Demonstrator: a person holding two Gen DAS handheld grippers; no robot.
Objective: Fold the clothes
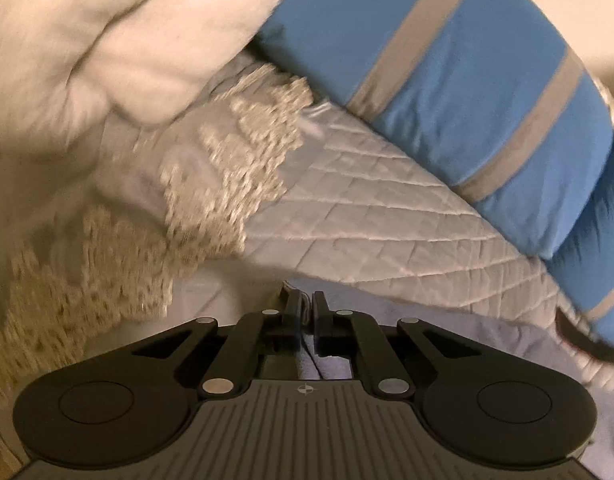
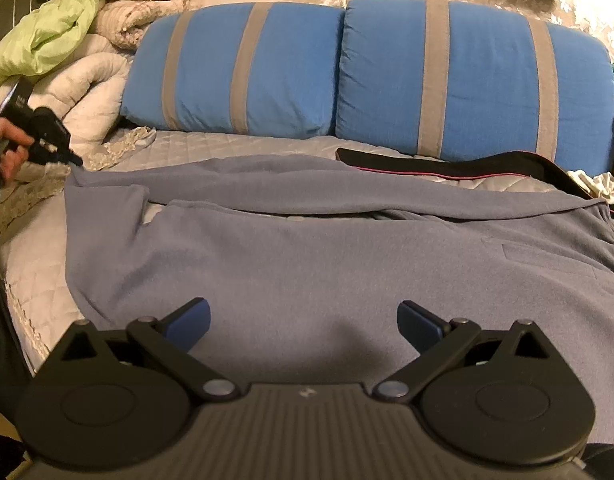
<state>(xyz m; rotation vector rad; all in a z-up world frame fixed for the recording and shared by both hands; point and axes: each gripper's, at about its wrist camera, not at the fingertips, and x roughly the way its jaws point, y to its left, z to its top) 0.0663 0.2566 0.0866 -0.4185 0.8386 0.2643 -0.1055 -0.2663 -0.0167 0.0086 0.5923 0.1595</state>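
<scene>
We note heavy motion blur across the left half of the left wrist view: a white quilt [image 1: 107, 48] at upper left and a lace-edged throw [image 1: 211, 176] below it smear into soft patches, and we cannot make out their edges. The left gripper [image 1: 305, 312] sits at lower centre of that view, fingers drawn together; a thin fold of the grey-blue garment [image 1: 447, 344] appears pinched between them, though the contact itself is small and dark. In the right wrist view the same gripper [image 2: 73, 160] shows at far left, held by a hand [image 2: 9, 148] cut off by the frame edge, its tip at the garment's upper left corner [image 2: 77, 176].

The garment [image 2: 307, 248] lies spread over the quilted bedspread [image 2: 31, 264], filling the middle and lower part of the right wrist view. Its far edge is folded over on itself; its near edge is hidden behind the right gripper [image 2: 303, 320], whose fingers stand wide apart above the cloth with nothing between them.

Around it: 2 blue cushions with grey stripes [image 2: 243, 68] along the top of the frame, a black strip with a pink edge [image 2: 447, 168] just in front of the right cushion, touching the garment's far edge at right. A green cloth [image 2: 67, 20] on piled bedding sits at upper left. Items at the far right edge are too cropped to identify.
</scene>
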